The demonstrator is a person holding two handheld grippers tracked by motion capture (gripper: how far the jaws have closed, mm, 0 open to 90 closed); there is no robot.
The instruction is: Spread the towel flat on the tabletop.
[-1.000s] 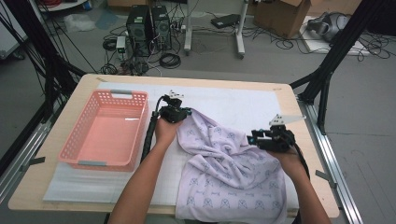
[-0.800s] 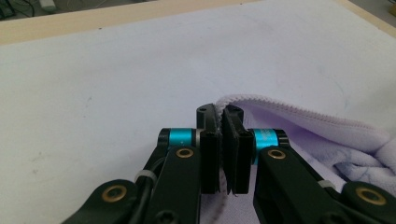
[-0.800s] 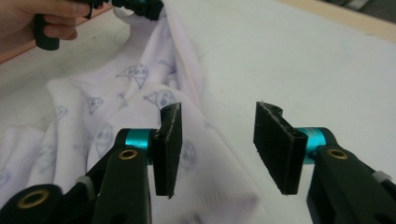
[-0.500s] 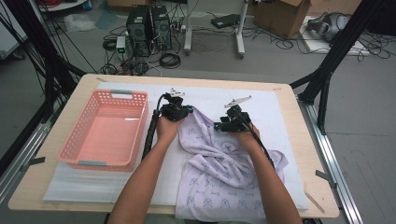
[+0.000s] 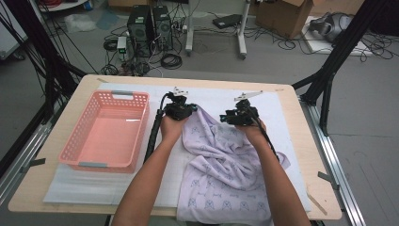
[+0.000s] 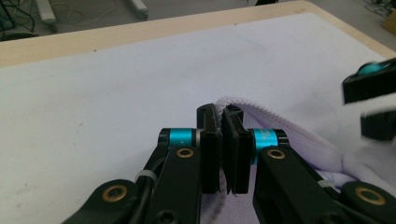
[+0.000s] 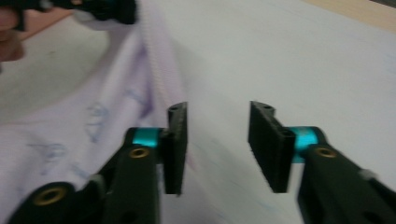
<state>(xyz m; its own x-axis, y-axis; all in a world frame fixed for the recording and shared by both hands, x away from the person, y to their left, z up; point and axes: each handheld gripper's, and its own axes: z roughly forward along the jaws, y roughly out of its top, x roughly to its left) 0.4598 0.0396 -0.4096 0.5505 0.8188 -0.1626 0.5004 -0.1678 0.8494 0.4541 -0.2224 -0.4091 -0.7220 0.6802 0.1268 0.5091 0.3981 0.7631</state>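
We see a lilac towel [image 5: 226, 174] spread over the white mat [image 5: 117, 181] on the surface [image 5: 310, 155], its near end hanging past the front edge and its far edge bunched up between the two grippers. The left gripper [image 5: 180, 109] has its fingers [image 6: 211, 140] pressed together on the far left corner of the towel; in the left gripper view the ribbed hem [image 6: 261, 116] comes out from between them and runs off to the right, so the cloth is pinched right at the tips. The right gripper [image 5: 237, 115] sits just beside the far edge of the towel, to the right of the left one and near it. Its fingers [image 7: 177, 140] stand about half open and have just been opening; in the right gripper view nothing is clamped between them. The towel's hem [image 7: 159, 60] lies by the left finger and runs away toward the other gripper, while the gap itself and the right finger are over bare white mat. We cannot tell whether the left finger touches the cloth. A pink basket [image 5: 109, 133] stands on the mat to the left of the left hand, apart from the towel
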